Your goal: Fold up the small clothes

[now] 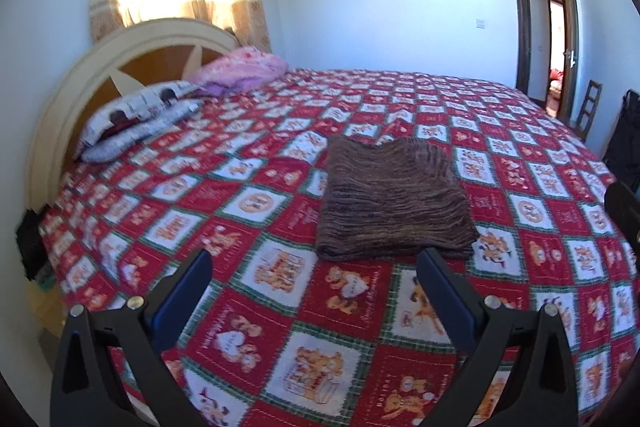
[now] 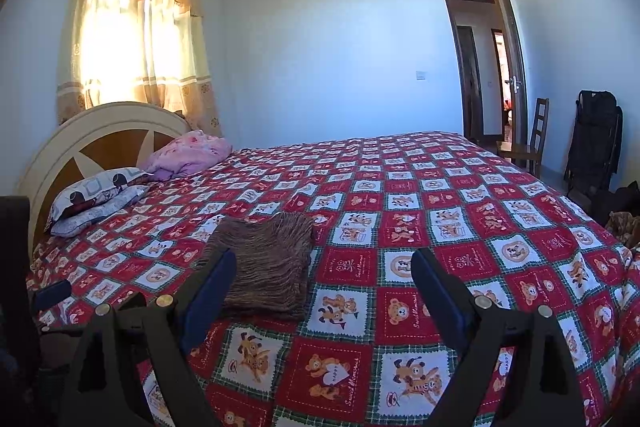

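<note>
A brown knitted garment (image 1: pixel 394 199) lies folded into a flat rectangle on the bed's red, white and green teddy-bear quilt (image 1: pixel 248 303). It also shows in the right wrist view (image 2: pixel 266 263). My left gripper (image 1: pixel 316 259) is open and empty, held above the quilt just in front of the garment's near edge. My right gripper (image 2: pixel 322 259) is open and empty, to the right of the garment; its left finger (image 2: pixel 212 283) overlaps the garment's left edge in view. Part of the other gripper (image 2: pixel 52 293) shows at the left edge.
Patterned pillows (image 1: pixel 136 119) and a pink bundle (image 1: pixel 244 67) lie by the cream headboard (image 1: pixel 80 79). A curtained window (image 2: pixel 136 39) is behind. An open door (image 2: pixel 508 67), a wooden chair (image 2: pixel 532 143) and a black folded stroller (image 2: pixel 596 139) stand at the right.
</note>
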`<state>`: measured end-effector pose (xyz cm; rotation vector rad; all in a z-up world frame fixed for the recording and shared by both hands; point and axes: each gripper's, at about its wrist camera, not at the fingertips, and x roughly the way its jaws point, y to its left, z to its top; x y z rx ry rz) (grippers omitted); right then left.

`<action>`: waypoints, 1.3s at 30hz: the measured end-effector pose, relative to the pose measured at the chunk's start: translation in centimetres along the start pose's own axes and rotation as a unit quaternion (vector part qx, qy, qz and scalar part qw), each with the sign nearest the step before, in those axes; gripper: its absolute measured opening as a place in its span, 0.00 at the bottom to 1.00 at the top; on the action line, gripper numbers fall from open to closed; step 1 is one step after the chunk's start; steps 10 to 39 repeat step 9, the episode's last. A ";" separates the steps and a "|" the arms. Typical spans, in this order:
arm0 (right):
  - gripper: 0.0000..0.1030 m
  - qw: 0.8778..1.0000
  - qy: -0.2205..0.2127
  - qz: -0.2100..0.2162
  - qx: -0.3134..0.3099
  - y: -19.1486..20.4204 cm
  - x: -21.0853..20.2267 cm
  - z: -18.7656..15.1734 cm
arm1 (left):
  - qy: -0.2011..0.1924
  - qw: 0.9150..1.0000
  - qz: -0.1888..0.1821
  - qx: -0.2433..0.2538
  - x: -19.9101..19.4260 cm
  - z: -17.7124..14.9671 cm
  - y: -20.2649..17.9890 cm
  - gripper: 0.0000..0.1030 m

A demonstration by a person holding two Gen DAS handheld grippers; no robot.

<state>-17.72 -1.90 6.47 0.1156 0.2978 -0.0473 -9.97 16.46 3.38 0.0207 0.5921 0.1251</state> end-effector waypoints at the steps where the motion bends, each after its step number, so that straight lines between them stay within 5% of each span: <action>1: 0.87 1.000 0.001 -0.001 0.000 0.0 0.0 0.0 | 0.003 1.000 -0.008 -0.008 0.2 0.0 0.2 1.00; 39: 0.87 1.000 0.014 -0.005 0.005 -0.1 0.8 -0.4 | 0.012 1.000 -0.006 -0.013 2.0 0.4 0.6 1.00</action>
